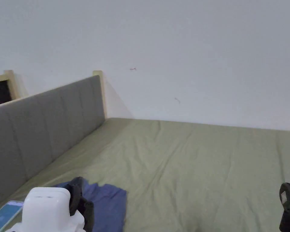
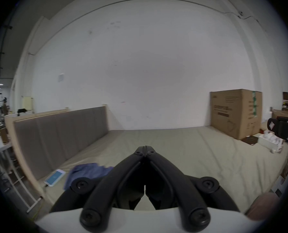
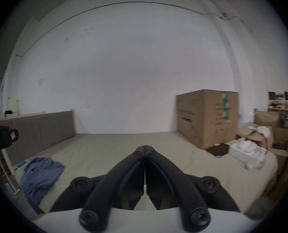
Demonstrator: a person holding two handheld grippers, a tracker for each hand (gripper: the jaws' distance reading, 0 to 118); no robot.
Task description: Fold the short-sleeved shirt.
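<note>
A crumpled blue short-sleeved shirt (image 1: 106, 202) lies on the green bed sheet (image 1: 201, 169) near the front left corner; it also lies low left in the left gripper view (image 2: 87, 171) and in the right gripper view (image 3: 40, 174). My left gripper (image 2: 145, 147) hovers above the sheet just right of the shirt, jaws pressed together with nothing between them. Its white body (image 1: 46, 211) stands in front of the shirt in the head view. My right gripper (image 3: 145, 146) is held over the middle of the bed, shut and empty. Its black part (image 1: 289, 205) pokes in at the right edge.
A grey padded headboard (image 1: 41, 130) runs along the left side, a white wall behind. A phone (image 2: 55, 179) lies on the sheet left of the shirt. A big cardboard box (image 3: 207, 117) and a white tray of small items (image 3: 247, 151) stand at the bed's far right.
</note>
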